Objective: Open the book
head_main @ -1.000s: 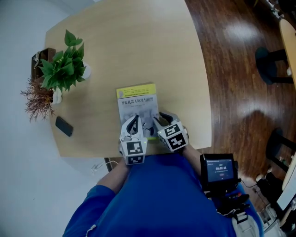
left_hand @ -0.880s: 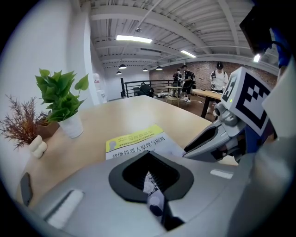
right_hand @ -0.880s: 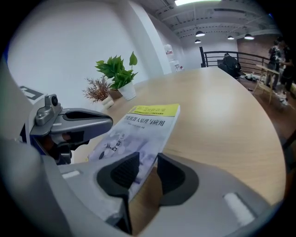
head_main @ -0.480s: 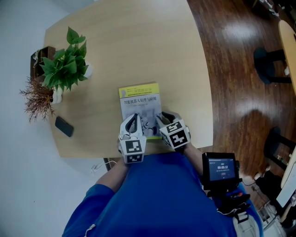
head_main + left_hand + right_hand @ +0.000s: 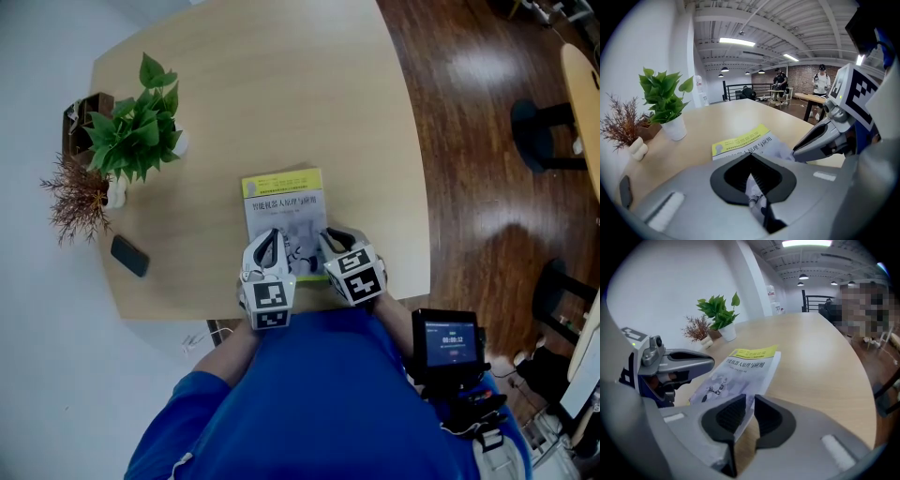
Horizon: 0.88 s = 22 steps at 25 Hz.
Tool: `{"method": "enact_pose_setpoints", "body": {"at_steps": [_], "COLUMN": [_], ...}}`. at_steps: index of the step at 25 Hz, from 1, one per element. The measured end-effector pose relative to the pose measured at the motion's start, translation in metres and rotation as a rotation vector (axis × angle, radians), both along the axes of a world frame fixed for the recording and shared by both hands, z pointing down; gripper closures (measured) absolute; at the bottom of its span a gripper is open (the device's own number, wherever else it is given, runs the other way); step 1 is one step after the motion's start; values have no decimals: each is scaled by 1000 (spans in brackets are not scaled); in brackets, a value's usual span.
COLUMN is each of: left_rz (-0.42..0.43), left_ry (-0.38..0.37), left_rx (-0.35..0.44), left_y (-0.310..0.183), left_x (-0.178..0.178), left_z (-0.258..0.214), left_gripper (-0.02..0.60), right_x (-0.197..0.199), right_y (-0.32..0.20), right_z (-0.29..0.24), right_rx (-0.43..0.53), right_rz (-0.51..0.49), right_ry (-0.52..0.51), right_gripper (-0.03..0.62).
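Note:
A closed book (image 5: 283, 208) with a yellow band and grey cover lies flat on the wooden table (image 5: 281, 84), near its front edge. My left gripper (image 5: 269, 245) sits at the book's near left part. In the left gripper view its pads (image 5: 761, 176) are shut on a thin strip of the cover (image 5: 743, 143). My right gripper (image 5: 336, 240) is at the near right corner. Its jaws are closing with the book's edge (image 5: 740, 364) between them. A narrow gap still shows beside the right pad (image 5: 769, 417). Each gripper shows in the other's view: the right gripper (image 5: 820, 138) and the left gripper (image 5: 684, 361).
A green potted plant (image 5: 138, 131), a dried plant in a small vase (image 5: 75, 202) and a dark phone (image 5: 128, 255) stand at the table's left side. The table's right edge (image 5: 419, 187) drops to a dark wood floor with chairs. A timer screen (image 5: 445, 342) hangs at my waist.
The right gripper's jaws have narrowed around the book's near right corner. Both hands have stayed almost where they were; the book has not moved.

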<state>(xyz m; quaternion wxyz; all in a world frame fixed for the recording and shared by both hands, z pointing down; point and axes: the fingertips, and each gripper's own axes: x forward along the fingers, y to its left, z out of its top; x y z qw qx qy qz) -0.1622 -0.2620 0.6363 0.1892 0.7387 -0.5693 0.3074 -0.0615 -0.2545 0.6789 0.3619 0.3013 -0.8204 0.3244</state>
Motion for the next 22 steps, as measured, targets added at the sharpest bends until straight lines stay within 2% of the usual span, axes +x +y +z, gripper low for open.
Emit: {"method": "enact_pose_setpoints", "body": {"at_steps": [8,13,22], "left_rz": [-9,-17,-47], "left_ry": [-8,-10,-2], "left_rx": [2,9,20], "left_y": [1,0,2], "left_x": [-5,-8,-16], "left_z": [0,-2,-9], "left_gripper": [574,574,574], "right_x": [5,1,-11], "right_y": [5,5,10], "right_z": [5,-5,-34], "right_rx": [-159,-130,-59], "right_rz": [100,83,19], "right_ry": [-170,-181,-192], "right_gripper": [562,586,591]}}
